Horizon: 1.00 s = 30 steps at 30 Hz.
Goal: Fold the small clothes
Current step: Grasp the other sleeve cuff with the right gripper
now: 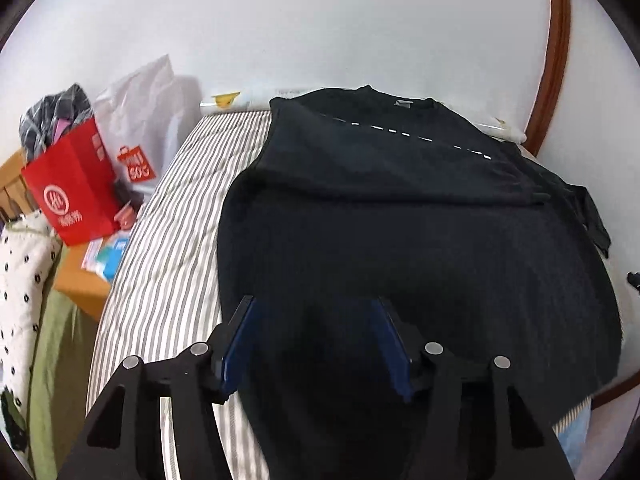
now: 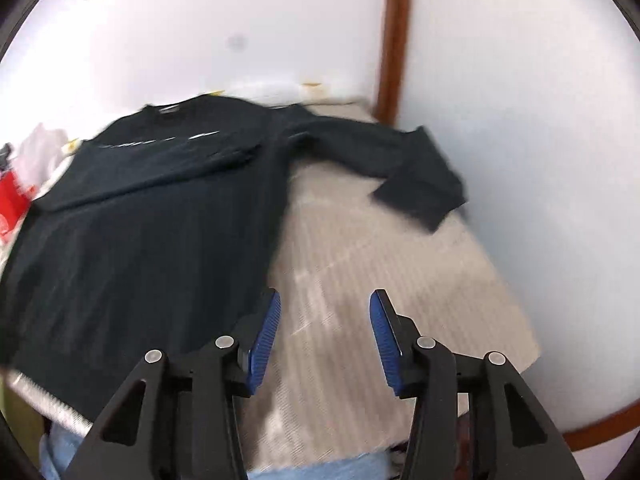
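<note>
A black long-sleeved top lies flat on the striped bed, collar toward the far wall, with a white dashed line across the chest. Its left sleeve is folded across the chest. In the right wrist view the top fills the left side, and its right sleeve stretches out to the right over the bed. My left gripper is open and empty above the top's hem. My right gripper is open and empty over bare mattress just right of the top's lower edge.
A red paper bag and a white plastic bag stand left of the bed on a wooden surface. A spotted cloth hangs at the far left. A white wall with brown trim borders the bed's far and right sides.
</note>
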{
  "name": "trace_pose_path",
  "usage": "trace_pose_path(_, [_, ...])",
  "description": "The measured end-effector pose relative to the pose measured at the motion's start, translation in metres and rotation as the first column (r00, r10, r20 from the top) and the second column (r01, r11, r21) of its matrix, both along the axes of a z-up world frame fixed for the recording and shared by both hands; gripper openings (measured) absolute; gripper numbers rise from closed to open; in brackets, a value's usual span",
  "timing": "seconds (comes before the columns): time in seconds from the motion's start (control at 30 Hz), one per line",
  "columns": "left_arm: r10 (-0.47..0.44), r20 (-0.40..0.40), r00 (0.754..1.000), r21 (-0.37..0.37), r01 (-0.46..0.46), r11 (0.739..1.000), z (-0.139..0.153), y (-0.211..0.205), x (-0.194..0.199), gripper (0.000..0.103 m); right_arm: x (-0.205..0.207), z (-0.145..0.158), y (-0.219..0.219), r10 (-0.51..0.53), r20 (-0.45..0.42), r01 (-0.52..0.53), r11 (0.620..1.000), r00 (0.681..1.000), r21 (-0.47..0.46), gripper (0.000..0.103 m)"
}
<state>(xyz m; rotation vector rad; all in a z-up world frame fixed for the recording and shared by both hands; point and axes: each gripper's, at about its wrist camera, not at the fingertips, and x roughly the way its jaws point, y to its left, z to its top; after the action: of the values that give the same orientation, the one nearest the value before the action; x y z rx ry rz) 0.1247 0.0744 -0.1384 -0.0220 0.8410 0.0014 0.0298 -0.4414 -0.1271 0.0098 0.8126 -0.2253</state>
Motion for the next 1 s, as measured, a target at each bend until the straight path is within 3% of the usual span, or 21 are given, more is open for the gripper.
trace_pose_path(0.27, [0.05, -0.049, 0.998, -0.027, -0.051, 0.998, -0.012, 0.002, 0.045, 0.057, 0.066, -0.02, -0.053, -0.055, -0.06, 0.05, 0.996, 0.997, -0.08, 0.047])
trace_pose_path(0.43, [0.077, -0.055, 0.996, -0.018, -0.078, 0.997, -0.017, 0.004, 0.062, 0.057, 0.102, -0.04, -0.076, -0.039, -0.091, 0.035, 0.998, 0.995, -0.043, 0.049])
trace_pose_path(0.53, [0.093, -0.059, 0.994, -0.029, -0.095, 0.995, -0.021, 0.008, 0.068, 0.057, 0.118, -0.049, -0.081, -0.02, -0.104, 0.016, 0.999, 0.994, -0.036, 0.058])
trace_pose_path(0.83, [0.102, -0.09, 0.991, -0.038, -0.105, 0.994, -0.029, 0.019, 0.075, 0.056, 0.146, -0.061, -0.093, -0.079, -0.114, 0.075, 0.996, 0.99, -0.039, 0.059])
trace_pose_path(0.97, [0.085, -0.097, 0.992, -0.068, -0.092, 0.993, -0.033, 0.02, 0.075, 0.057, 0.15, -0.062, -0.093, -0.061, -0.112, 0.059, 0.998, 0.992, -0.021, 0.046])
trace_pose_path(1.0, [0.083, -0.099, 0.992, -0.069, -0.091, 0.994, -0.035, 0.019, 0.074, 0.057, 0.15, -0.062, -0.092, -0.051, -0.112, 0.049, 0.999, 0.992, -0.023, 0.035])
